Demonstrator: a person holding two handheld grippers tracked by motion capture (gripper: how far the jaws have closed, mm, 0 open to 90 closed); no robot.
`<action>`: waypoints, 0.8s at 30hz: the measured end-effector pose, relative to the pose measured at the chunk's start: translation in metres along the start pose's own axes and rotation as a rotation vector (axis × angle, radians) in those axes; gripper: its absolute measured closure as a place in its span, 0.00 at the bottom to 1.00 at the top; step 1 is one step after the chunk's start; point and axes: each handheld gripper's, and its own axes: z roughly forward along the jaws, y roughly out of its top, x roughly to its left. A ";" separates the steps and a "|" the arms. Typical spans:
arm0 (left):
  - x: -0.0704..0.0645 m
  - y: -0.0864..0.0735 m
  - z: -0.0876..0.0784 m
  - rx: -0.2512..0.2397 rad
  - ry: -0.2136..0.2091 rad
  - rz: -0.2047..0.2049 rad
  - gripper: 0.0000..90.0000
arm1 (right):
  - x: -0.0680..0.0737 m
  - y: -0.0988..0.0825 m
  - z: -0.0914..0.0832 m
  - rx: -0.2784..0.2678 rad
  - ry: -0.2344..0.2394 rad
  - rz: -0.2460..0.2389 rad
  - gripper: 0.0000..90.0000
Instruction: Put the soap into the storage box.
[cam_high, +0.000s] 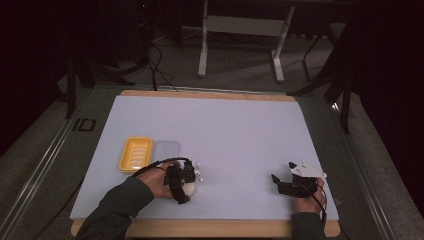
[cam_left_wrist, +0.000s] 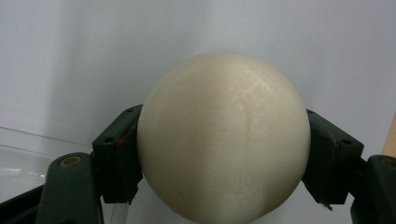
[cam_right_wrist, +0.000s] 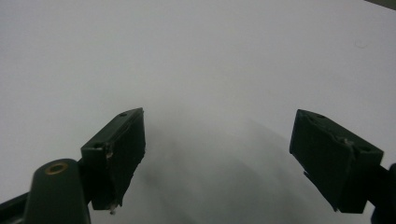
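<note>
A wide pale sheet covers the counter (cam_high: 225, 130), with bare wood showing along its far and near edges. Toward the left sits a yellow ridged tray (cam_high: 135, 153), and just beside it, on its right, a clear lid (cam_high: 166, 149). Near the front edge the left gripper (cam_high: 186, 186) has its fingers (cam_left_wrist: 116, 158) pressed against both sides of a smooth cream-white ball (cam_left_wrist: 224, 140), which sits low at the sheet. Well apart at the right, the right gripper (cam_high: 281, 172) holds its fingers (cam_right_wrist: 116, 149) spread wide, nothing between them.
</note>
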 end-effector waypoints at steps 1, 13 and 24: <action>0.000 0.000 0.000 0.001 0.003 0.002 0.29 | 0.000 0.000 0.000 0.000 0.000 0.000 0.20; 0.002 -0.003 -0.003 0.002 0.003 -0.006 0.29 | 0.000 0.000 0.000 -0.001 0.001 0.001 0.20; 0.004 -0.004 -0.009 -0.012 -0.002 -0.014 0.29 | 0.000 0.000 0.000 -0.002 0.001 0.000 0.20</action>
